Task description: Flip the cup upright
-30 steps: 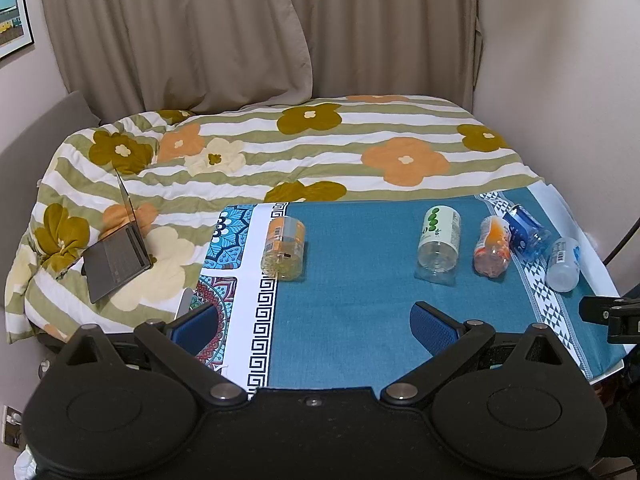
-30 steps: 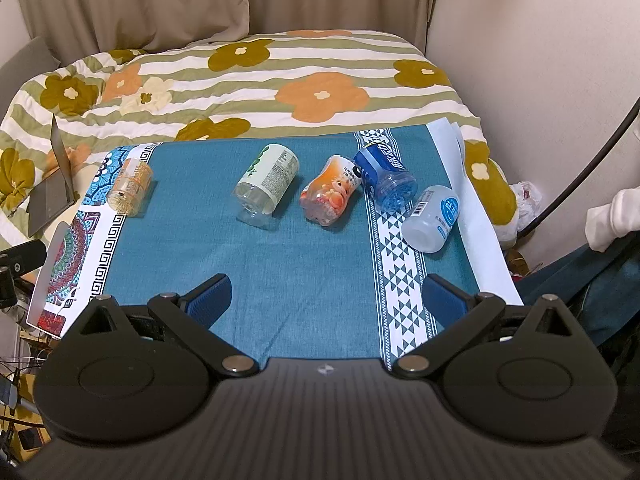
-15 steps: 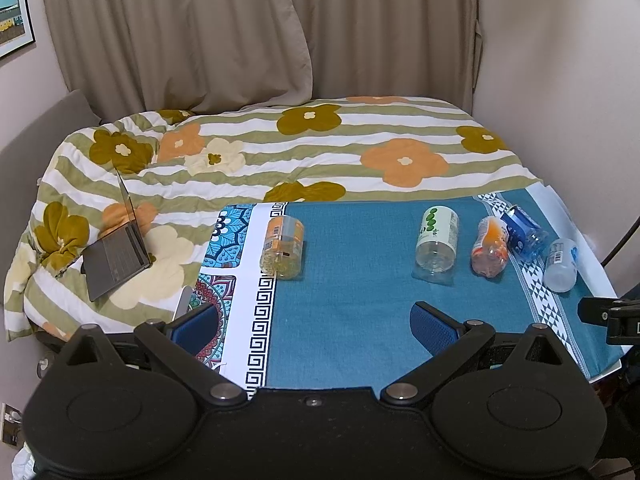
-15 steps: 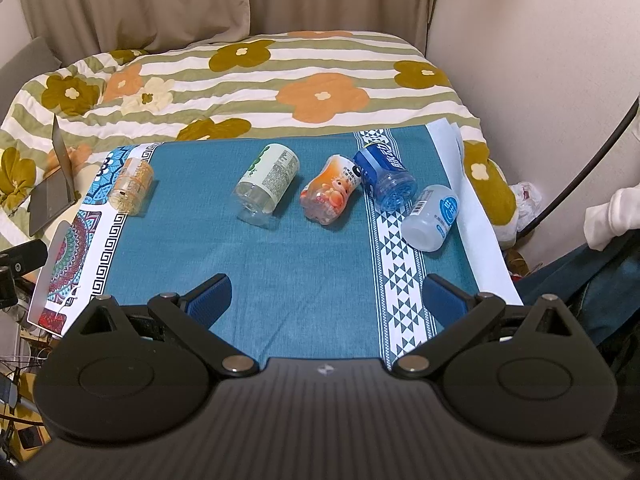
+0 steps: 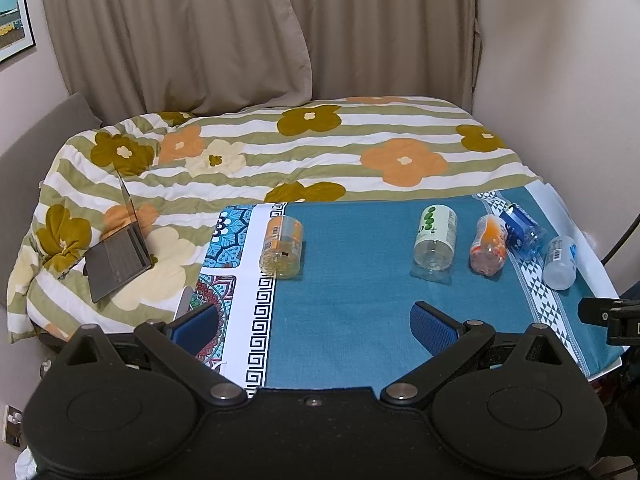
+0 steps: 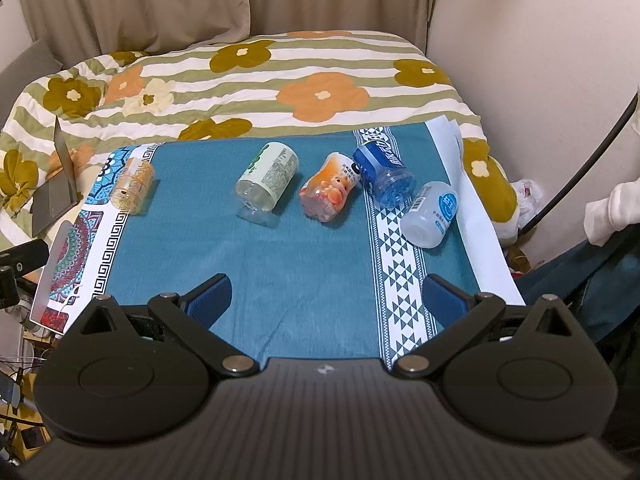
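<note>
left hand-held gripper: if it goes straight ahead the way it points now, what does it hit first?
Probably nothing soon. The left hand-held gripper, jaws open, points down a bare strip of teal cloth between the orange-labelled cup and green-labelled cup. Beyond lies the floral quilt; depth unclear.

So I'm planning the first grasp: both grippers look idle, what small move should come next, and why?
Probably ease the open left gripper forward toward the orange cup. All five cups lie on their sides on the blue cloth; this one sits alone, straight ahead of the left gripper, with room for the fingers. The right gripper, also open, holds nothing and faces the crowded group.
</note>
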Motion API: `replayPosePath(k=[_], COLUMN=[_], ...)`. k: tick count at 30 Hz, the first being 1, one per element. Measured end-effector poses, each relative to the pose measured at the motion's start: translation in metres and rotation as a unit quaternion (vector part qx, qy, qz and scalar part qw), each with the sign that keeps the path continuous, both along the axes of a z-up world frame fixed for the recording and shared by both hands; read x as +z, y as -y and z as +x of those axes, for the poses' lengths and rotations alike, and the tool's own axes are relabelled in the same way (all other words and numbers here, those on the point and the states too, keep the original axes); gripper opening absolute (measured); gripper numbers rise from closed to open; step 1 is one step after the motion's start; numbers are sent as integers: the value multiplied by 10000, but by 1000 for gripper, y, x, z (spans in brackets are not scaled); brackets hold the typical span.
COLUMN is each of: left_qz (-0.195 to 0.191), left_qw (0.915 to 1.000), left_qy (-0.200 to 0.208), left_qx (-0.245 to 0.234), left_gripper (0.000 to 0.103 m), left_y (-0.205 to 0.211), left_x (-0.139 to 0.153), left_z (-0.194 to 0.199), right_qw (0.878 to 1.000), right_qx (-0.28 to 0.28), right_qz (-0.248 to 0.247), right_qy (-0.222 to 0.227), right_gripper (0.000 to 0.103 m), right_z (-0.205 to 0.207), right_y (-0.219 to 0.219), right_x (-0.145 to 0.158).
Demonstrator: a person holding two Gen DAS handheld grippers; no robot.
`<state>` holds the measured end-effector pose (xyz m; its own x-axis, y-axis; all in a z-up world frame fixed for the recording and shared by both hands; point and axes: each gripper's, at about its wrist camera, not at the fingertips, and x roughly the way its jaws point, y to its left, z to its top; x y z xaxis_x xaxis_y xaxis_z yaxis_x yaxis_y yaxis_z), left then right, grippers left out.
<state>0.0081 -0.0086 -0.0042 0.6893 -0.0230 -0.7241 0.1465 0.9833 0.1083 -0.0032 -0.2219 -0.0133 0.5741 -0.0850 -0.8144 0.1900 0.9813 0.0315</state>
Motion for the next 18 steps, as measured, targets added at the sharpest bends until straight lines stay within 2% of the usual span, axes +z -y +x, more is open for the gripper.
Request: replayPosePath(k=[9, 18], left_qz=[-13, -84], left_qw=[9998, 9986], left_qy=[-106, -164], left_qx=[138, 505], left_gripper=[103, 103], left_y=[8, 32], left_x=[2, -1], left_z=[0, 10], right_qw=[9996, 9991], right_qx=[156, 414], right_qz=[235, 102], right_qy=[-78, -38], right_gripper=[103, 103], right_z=[4, 19], right_y=[12, 38], right_x=[-3, -8])
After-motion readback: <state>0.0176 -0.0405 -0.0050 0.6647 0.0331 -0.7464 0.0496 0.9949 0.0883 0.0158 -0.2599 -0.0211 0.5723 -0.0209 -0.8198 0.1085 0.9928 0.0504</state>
